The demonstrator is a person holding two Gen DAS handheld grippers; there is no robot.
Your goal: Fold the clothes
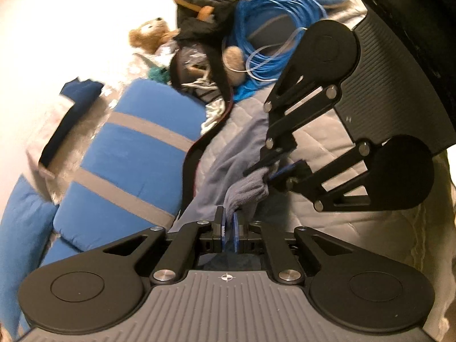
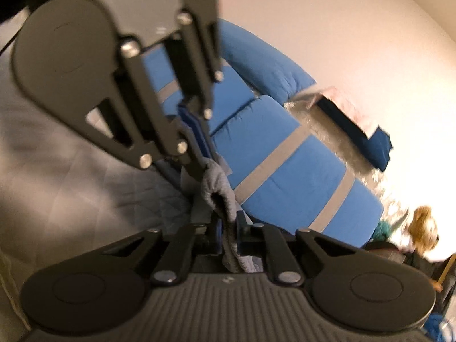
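A grey fleece garment (image 1: 228, 168) hangs over the quilted bed. My left gripper (image 1: 228, 232) is shut on one part of its edge. My right gripper (image 1: 272, 169), seen just ahead in the left wrist view, is shut on the same edge a short way off. In the right wrist view my right gripper (image 2: 228, 233) pinches the grey cloth (image 2: 219, 188), and the left gripper (image 2: 196, 168) holds it close in front. The short stretch of cloth between the two grippers is bunched. The rest of the garment hangs below, mostly hidden.
A blue bedroll with grey stripes (image 1: 134, 156) lies to the left on the grey quilt (image 1: 310, 139). Behind are a teddy bear (image 1: 149, 35), a black bag (image 1: 202, 20), a coil of blue cable (image 1: 270, 28) and a dark blue box (image 1: 71, 116). A pale wall stands behind.
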